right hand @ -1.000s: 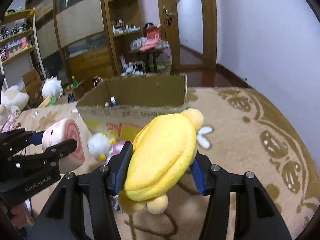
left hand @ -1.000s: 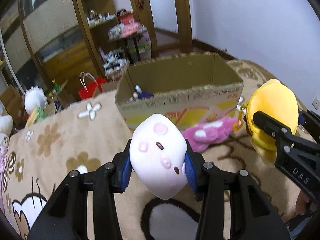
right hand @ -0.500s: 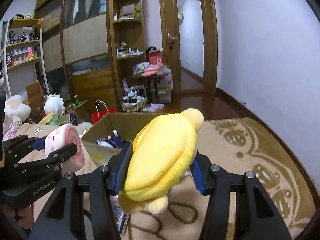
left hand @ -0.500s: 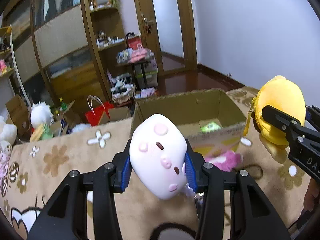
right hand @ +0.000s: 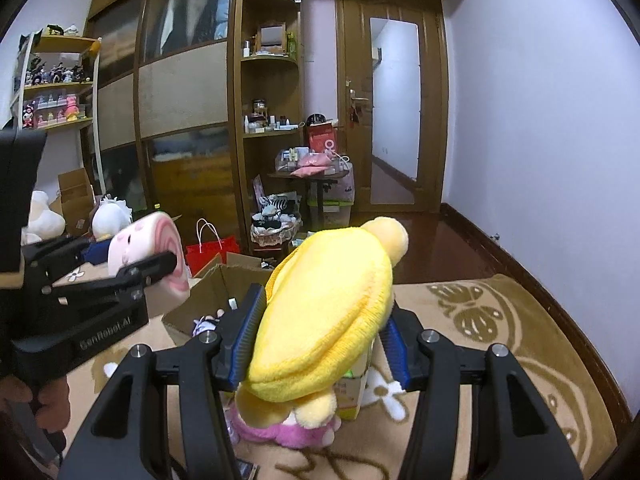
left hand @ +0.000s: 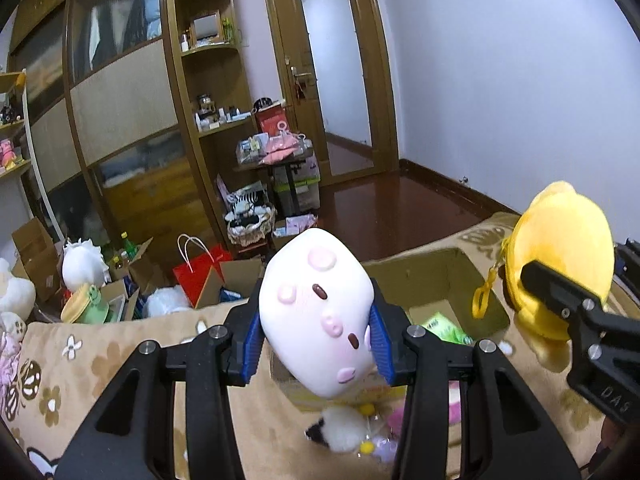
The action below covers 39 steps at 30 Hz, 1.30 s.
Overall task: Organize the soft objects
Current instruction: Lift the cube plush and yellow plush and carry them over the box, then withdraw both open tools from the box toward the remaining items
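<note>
Your left gripper (left hand: 316,346) squeezes the pink roll plush (left hand: 318,320); your right gripper (right hand: 320,344) squeezes the yellow plush (right hand: 324,312). Both hang above the cardboard box (left hand: 440,280). Move over its opening, then let go.

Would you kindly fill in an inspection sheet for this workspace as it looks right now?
Surface: beige patterned blanket.
Job's things: pink-and-white roll plush held by the left gripper; yellow plush held by the right gripper; open cardboard box beyond them, a green packet inside.
Clutter: pink plush and a small white plush lying on the blanket near the box.
Grippers: both shut on their plushes, blue pads pressing each side.
Cables: nothing seen.
Surroundings: wooden wardrobe, shelves, door, red bag on the floor.
</note>
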Each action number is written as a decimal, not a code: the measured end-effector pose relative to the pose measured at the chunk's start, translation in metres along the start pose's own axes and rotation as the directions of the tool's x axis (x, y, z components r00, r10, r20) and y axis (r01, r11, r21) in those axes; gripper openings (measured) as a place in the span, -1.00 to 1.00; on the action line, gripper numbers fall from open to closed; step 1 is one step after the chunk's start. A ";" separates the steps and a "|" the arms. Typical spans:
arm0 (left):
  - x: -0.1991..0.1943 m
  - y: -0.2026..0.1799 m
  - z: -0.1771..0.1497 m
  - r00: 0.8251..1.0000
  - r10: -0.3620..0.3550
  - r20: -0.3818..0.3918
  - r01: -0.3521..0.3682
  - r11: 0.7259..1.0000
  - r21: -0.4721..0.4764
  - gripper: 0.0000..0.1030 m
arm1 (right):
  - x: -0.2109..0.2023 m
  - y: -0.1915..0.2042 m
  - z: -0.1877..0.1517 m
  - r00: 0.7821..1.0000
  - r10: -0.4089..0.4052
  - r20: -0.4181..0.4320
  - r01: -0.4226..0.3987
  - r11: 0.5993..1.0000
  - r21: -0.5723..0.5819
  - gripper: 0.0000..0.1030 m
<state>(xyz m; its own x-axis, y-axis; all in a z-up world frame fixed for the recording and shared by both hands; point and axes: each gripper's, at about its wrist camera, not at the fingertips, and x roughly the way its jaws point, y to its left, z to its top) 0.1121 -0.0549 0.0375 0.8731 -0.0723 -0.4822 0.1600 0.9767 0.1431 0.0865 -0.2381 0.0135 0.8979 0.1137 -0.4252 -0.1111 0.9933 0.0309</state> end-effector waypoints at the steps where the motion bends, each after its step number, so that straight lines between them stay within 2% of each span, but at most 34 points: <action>1: 0.002 0.001 0.002 1.000 -0.002 0.004 0.002 1.000 -0.002 -0.15 | 0.004 0.000 0.001 1.000 -0.003 0.002 0.003 1.000 -0.009 0.12; 5: 0.015 0.001 0.006 1.000 -0.001 0.019 0.001 1.000 0.016 -0.14 | 0.018 0.002 0.006 1.000 -0.018 0.010 0.018 0.998 -0.055 0.12; 14: 0.048 -0.002 0.002 1.000 -0.019 -0.013 0.019 1.000 0.016 -0.13 | 0.050 -0.004 0.008 1.000 -0.009 0.006 0.010 0.999 -0.050 0.12; 20: 0.073 -0.006 -0.001 0.997 -0.041 -0.060 0.041 0.999 0.008 -0.12 | 0.070 -0.008 0.001 1.000 -0.016 -0.020 0.015 0.999 -0.049 0.12; 27: 0.098 -0.007 -0.014 0.990 -0.048 -0.131 0.047 0.999 -0.007 -0.08 | 0.090 -0.009 -0.012 0.998 0.014 -0.062 -0.017 0.999 -0.052 0.12; 39: 0.116 0.000 -0.030 0.980 -0.030 -0.199 0.026 0.999 -0.022 0.07 | 0.104 -0.008 -0.024 0.993 0.058 -0.107 -0.062 0.997 -0.038 0.14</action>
<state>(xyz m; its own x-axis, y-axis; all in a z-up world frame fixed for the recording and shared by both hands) 0.1992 -0.0576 -0.0443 0.7589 -0.0603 -0.6484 0.1728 0.9787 0.1112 0.1705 -0.2347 -0.0531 0.8395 0.1681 -0.5168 -0.1827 0.9829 0.0228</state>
